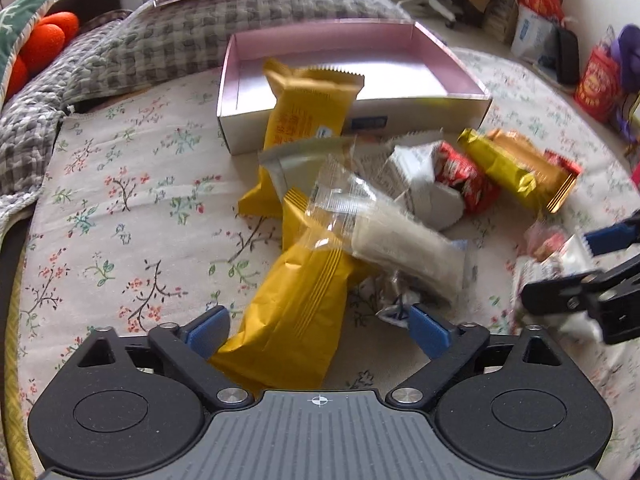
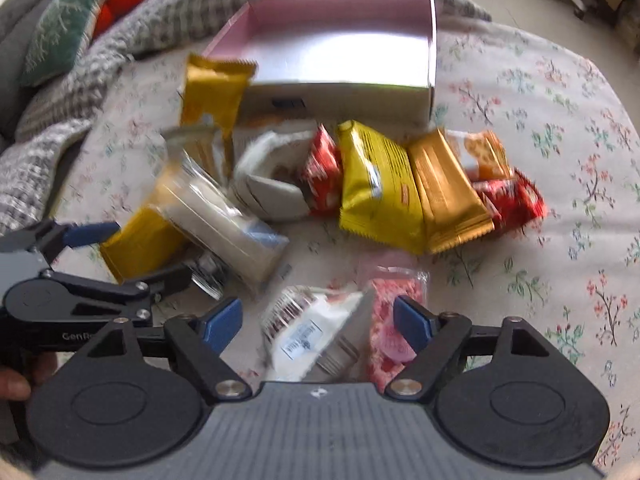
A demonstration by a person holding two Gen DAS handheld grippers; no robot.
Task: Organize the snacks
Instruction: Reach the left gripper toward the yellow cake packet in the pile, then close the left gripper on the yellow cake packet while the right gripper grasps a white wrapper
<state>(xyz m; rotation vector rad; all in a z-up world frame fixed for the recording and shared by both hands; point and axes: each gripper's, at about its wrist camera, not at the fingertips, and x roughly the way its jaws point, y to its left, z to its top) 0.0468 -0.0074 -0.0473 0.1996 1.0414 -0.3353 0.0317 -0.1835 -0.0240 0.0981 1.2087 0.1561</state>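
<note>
Here, snacks are seen heaped on a flowered bedsheet (image 1: pixel 120 208) in front of a pink box (image 1: pixel 464 92), which appears bare inside and is presumably where they are to go. The left gripper (image 1: pixel 318 322) is spread wide, with nothing held, and a long yellow packet (image 1: pixel 296 304) lies between its fingers; a clear wrapper with a white bar (image 1: pixel 400 244) is draped across that packet's far end. The right gripper (image 2: pixel 318 318) is likewise spread wide and empty, set over a white packet (image 2: pixel 316 332) and a pink packet (image 2: pixel 394 320) beside it.

For the step judged in hand, the yellow packet would best be pinched across its narrow width near the middle, so that it does not droop, and lifted gently so that the clear wrapper slides off rather than being dragged along. On the right, only one packet should be closed upon, since two lie touching between the fingers.

In the right wrist view, a crackers packet (image 2: pixel 480 152) and a red packet (image 2: pixel 516 200) at the far side of the pile are shown plainly; in the left wrist view, these are mostly hidden. Red bags (image 1: pixel 600 80) on the floor are shown only in the left view.
</note>
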